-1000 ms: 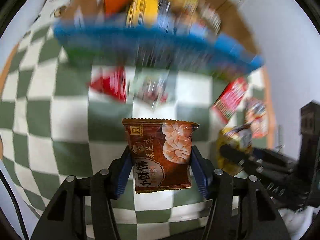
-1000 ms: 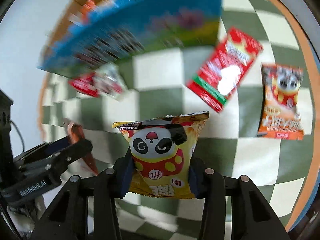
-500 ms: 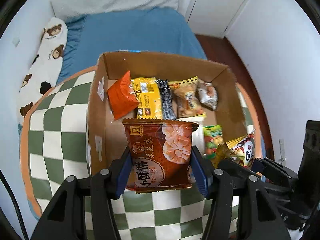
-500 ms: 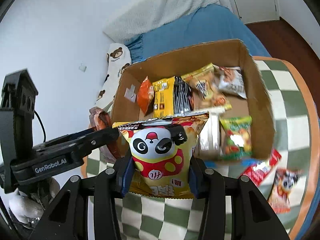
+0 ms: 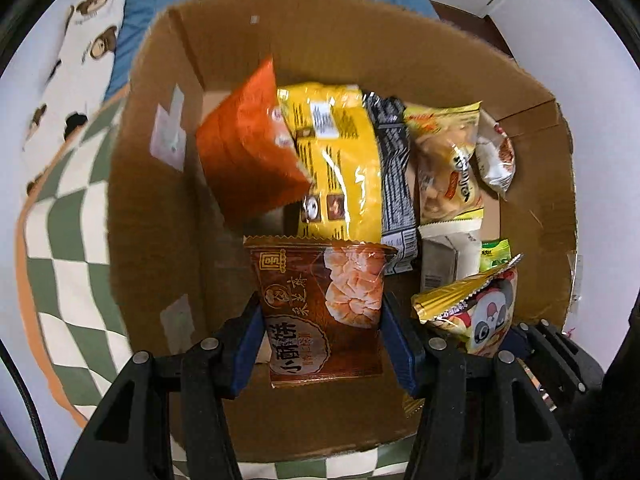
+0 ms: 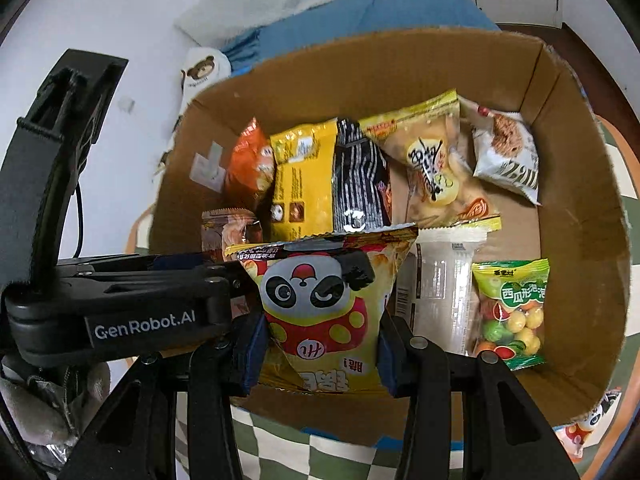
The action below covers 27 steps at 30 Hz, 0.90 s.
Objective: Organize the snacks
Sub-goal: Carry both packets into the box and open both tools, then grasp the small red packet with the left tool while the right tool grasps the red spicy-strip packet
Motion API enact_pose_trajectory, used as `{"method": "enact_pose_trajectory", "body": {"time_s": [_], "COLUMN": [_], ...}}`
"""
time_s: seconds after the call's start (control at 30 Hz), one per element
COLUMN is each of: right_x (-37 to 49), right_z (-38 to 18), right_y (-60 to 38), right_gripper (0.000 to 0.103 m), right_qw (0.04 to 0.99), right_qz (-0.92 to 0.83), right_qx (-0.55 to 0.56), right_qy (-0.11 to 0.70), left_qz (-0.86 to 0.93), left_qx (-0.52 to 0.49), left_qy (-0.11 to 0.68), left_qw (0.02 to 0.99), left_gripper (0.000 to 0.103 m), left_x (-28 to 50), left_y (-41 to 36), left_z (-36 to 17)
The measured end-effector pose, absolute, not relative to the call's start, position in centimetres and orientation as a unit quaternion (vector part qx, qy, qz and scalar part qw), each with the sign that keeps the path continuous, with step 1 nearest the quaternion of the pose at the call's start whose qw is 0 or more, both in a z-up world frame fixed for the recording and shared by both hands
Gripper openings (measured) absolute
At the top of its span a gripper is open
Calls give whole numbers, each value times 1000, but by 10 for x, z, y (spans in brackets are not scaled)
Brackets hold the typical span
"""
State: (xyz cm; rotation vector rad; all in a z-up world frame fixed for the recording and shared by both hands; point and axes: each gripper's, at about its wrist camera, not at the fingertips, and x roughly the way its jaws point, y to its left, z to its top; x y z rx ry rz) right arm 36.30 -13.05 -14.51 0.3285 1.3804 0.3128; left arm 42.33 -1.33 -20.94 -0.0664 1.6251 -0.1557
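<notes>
I am holding the brown biscuit packet clamped in my left tool and the panda chip bag clamped in my right tool, both over the near end of the cardboard box.

Risk: the tools are crowding side by side, so releasing together may knock packets or flatten the standing row.

The right view is showing the green candy bag; the left view is almost hiding it.

Right gripper: clamped on panda snack bag, above cardboard box. Inside the box: yellow packet, striped black packet, green candy bag. Left gripper: at box's left side.
</notes>
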Motion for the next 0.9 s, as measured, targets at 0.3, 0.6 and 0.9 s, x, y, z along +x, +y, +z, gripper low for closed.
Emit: {"method": "enact_pose_trajectory", "body": {"time_s": [0.3, 0.6, 0.9], "right_x": [366, 359, 348], "right_z": [-179, -174, -156], "right_y": [-132, -150, -182], "right_gripper": [101, 101, 101], "right_qw": [707, 722, 752], "right_qz": [136, 107, 66], "right_qx": [139, 123, 98], "right_qy": [680, 672, 648], "left_qz": [-70, -63, -45], "left_qx": [-76, -57, -34], "left_qy": [748, 731, 683], "left_qw": [656, 677, 729], "left_gripper": [71, 74, 75], "left_x": [419, 412, 391], "left_y": [1, -7, -16], "left_z": [-235, -228, -202]}}
